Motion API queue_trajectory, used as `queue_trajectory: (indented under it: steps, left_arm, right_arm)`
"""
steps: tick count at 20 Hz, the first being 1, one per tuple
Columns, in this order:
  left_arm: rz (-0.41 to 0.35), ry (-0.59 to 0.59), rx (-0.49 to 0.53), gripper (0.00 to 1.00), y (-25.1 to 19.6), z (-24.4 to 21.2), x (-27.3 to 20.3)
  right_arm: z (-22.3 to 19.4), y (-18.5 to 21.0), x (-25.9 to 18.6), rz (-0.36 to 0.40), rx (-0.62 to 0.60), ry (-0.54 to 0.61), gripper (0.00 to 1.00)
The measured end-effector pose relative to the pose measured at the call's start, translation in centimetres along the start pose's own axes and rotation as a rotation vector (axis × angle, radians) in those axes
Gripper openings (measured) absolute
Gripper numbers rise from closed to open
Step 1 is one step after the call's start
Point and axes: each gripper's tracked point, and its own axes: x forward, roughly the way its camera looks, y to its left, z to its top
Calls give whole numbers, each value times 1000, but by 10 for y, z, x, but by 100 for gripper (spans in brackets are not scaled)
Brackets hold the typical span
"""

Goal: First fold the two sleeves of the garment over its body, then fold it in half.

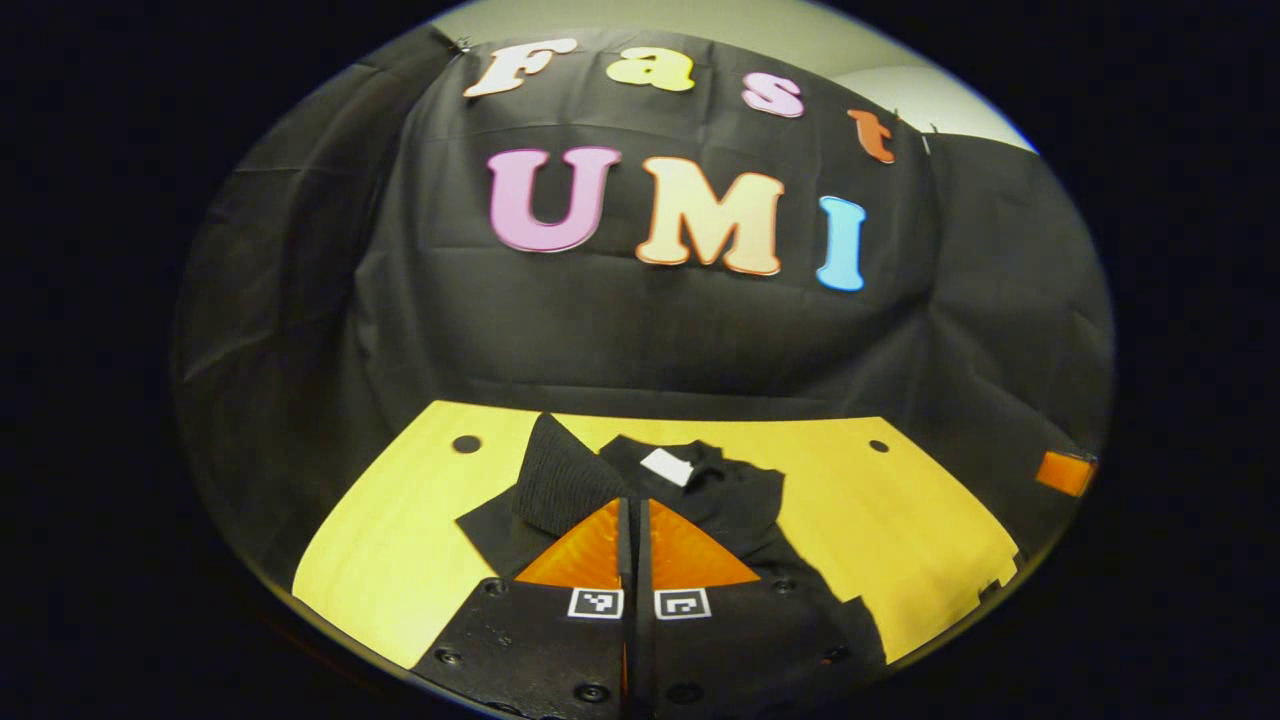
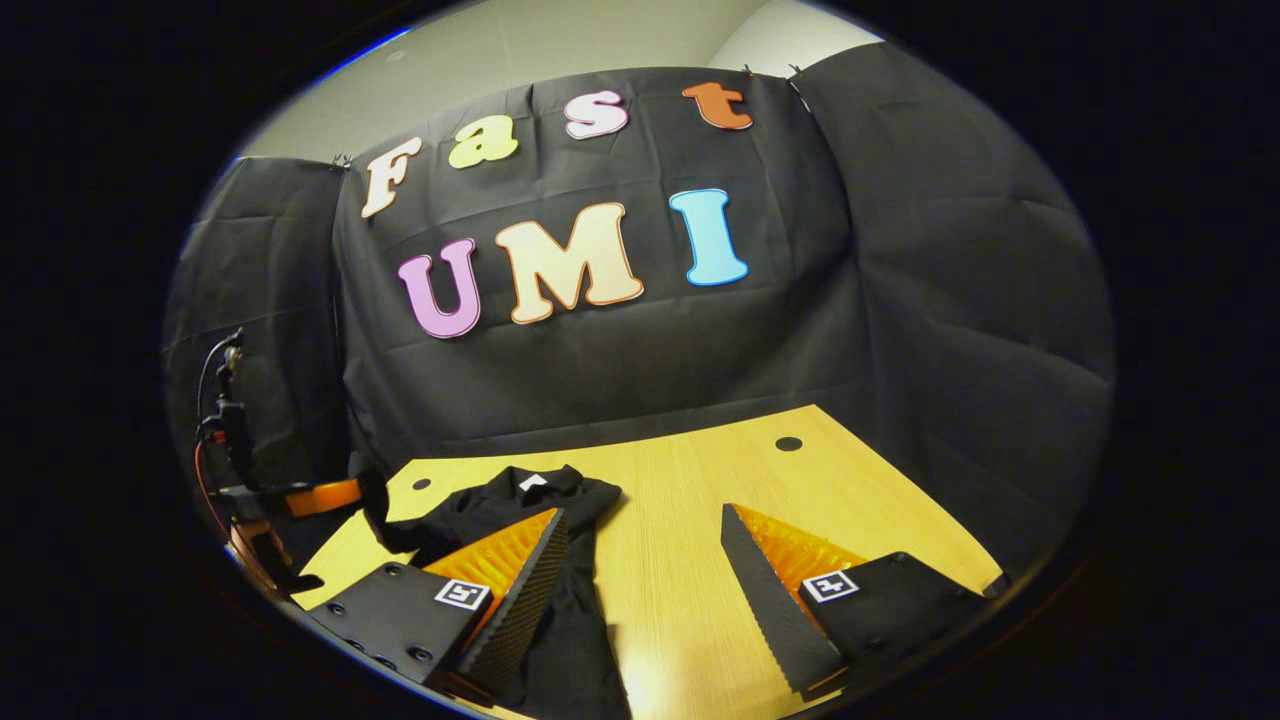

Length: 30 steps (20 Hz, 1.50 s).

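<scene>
Each claw carries black housings studded with round screws and a small square black-and-white marker tag on each finger mount: the left claw (image 1: 634,520) and the right claw (image 2: 640,560). The right claw's fingers (image 2: 765,590) are wedge-shaped with finely ridged inner faces.

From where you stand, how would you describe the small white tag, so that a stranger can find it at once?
Look at the yellow table in front of the black cloth wall. On it lies a crumpled black garment. The white tag sits at its collar, at the far end; it is the one pale patch on the dark fabric.
</scene>
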Motion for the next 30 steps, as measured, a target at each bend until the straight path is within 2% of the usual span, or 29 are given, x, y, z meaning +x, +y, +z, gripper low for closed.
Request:
queue_trajectory:
  steps: [8,16,17,19,22,23,25,30]
  left_arm:
    - [-249,24,71,0,-128,-6,75]
    - [-350,150,98,2,-172,-55,118]
    - [-357,155,80,7,-173,-61,118]
    - [-371,167,36,42,-177,-65,114]
    - [-323,126,24,93,-162,-53,107]
    - [-320,108,20,90,-158,-48,103]
    - [-282,82,42,94,-138,-42,92]
    - [-162,36,126,95,-61,-43,44]
  right_arm:
    - [-19,2,1,-7,-20,33,97]
    - [-60,12,-6,-1,-23,102,97]
    - [-66,13,-7,-1,-24,112,97]
    - [-79,14,-11,-2,-24,136,97]
    - [-93,20,-15,11,-12,159,97]
    - [-96,23,-15,15,-12,162,97]
    - [-103,27,-18,24,-13,172,97]
    - [-125,42,-22,61,-16,190,97]
